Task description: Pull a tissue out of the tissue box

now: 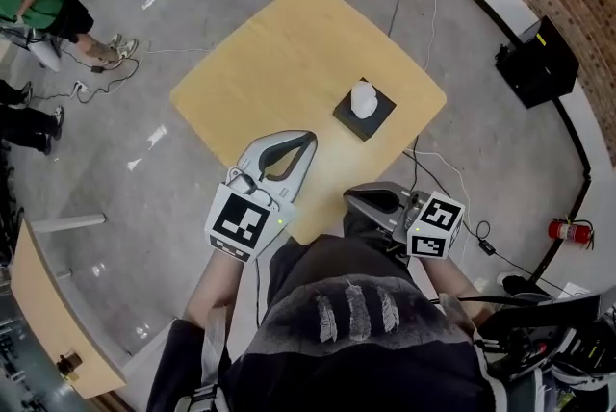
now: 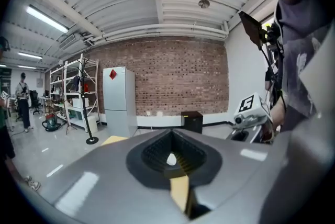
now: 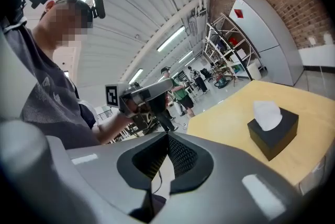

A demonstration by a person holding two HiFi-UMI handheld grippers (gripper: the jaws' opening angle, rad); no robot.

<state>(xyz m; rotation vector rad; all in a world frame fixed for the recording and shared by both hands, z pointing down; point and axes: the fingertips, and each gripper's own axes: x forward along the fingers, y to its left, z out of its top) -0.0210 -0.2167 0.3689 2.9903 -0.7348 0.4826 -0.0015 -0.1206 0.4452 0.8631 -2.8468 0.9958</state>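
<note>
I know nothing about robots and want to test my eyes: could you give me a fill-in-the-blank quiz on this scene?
1. The tissue box is ____ in colour.
2. The tissue poking from its top is ____.
3. The box stands on the ____.
4. The left gripper and right gripper each hold ____.
Missing words: black; white; table; nothing.

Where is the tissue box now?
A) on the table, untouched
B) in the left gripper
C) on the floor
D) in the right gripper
A: the tissue box sits on the table with a tissue poking up; the left gripper and right gripper are both short of it.
</note>
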